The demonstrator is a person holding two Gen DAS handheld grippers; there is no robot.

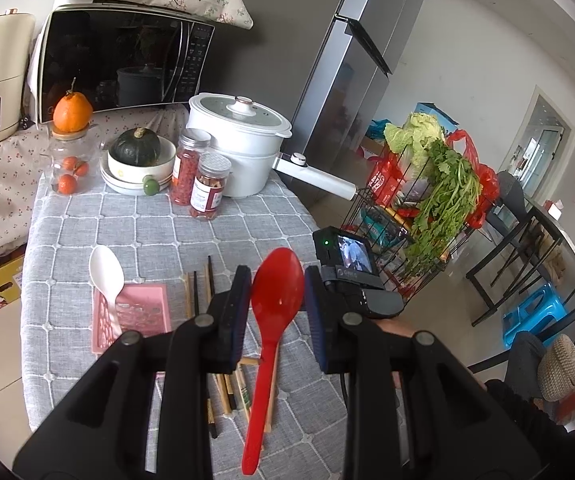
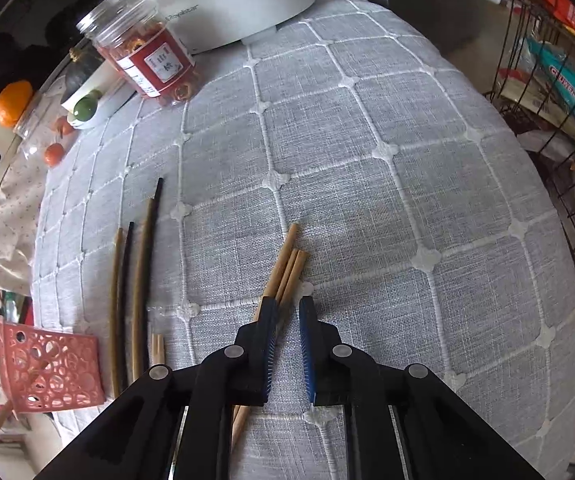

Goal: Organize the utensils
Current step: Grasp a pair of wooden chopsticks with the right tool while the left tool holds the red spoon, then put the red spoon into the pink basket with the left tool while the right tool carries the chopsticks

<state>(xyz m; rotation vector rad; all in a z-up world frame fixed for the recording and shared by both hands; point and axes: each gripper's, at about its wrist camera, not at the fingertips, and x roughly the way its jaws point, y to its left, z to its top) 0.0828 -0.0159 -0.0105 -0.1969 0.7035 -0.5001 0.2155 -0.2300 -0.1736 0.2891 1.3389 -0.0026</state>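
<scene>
The left gripper (image 1: 277, 312) holds a red spoon (image 1: 268, 344) between its blue pads; its jaws look pinched on the neck just below the bowl, though from this angle contact is not certain. The spoon's long axis runs along the gripper's own line, bowl forward and away from the hand, handle trailing back over the chopsticks (image 1: 227, 388) lying on the grey checked tablecloth (image 1: 139, 220). The pink perforated basket (image 1: 131, 316) lies on its side just left of this gripper, a white spoon (image 1: 107, 276) resting across it with its bowl pointing toward the far end of the table — so the left hand is the nearer one to the basket. The right gripper (image 2: 288, 344) points steeply down at the cloth with its jaws nearly pressed together; a bundle of light wooden chopsticks (image 2: 283, 272) passes beside and under its left pad, and whether they are pinched I cannot tell. That bundle's axis runs diagonally, tips up and to the right. More chopsticks (image 2: 137, 280), dark and bamboo, lie roughly parallel well to the left, between the right gripper and the basket (image 2: 47, 372).
</scene>
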